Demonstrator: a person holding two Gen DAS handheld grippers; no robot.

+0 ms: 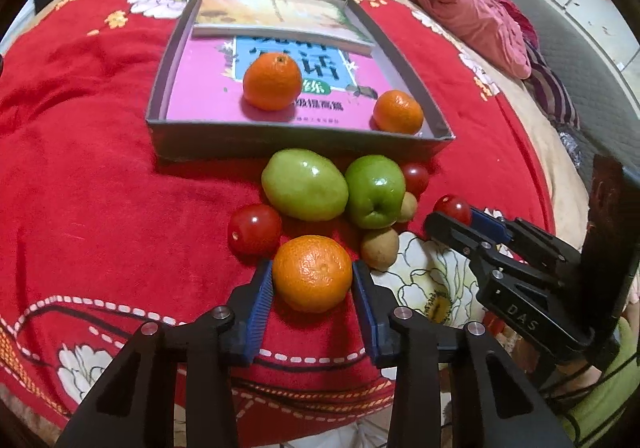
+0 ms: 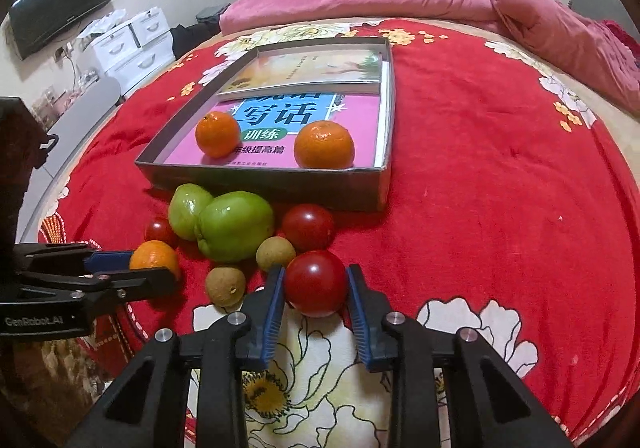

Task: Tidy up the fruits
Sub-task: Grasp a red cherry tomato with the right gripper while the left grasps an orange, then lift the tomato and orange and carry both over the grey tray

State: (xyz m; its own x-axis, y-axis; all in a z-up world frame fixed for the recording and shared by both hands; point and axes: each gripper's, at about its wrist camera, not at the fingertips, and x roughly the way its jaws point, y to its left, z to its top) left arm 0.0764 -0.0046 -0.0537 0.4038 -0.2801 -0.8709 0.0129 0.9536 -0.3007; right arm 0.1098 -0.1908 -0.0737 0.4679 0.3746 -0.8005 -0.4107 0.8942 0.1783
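Note:
My left gripper (image 1: 313,275) is shut on an orange (image 1: 312,273) that rests on the red bedspread; it also shows in the right wrist view (image 2: 154,258). My right gripper (image 2: 316,280) is shut on a red tomato (image 2: 316,283), seen in the left wrist view (image 1: 454,208). A grey box (image 1: 296,142) beyond holds two oranges (image 1: 273,81) (image 1: 398,112) on a pink book. Between box and grippers lie two green fruits (image 1: 304,184) (image 1: 374,190), two more red tomatoes (image 1: 255,229) (image 1: 415,176) and two small brown fruits (image 1: 380,247) (image 2: 275,253).
The bedspread (image 2: 500,208) is red with flower prints. A pink quilt (image 2: 520,8) is bunched at the far and right side of the bed. White drawers (image 2: 128,48) and a dark screen (image 2: 60,4) stand at the left wall.

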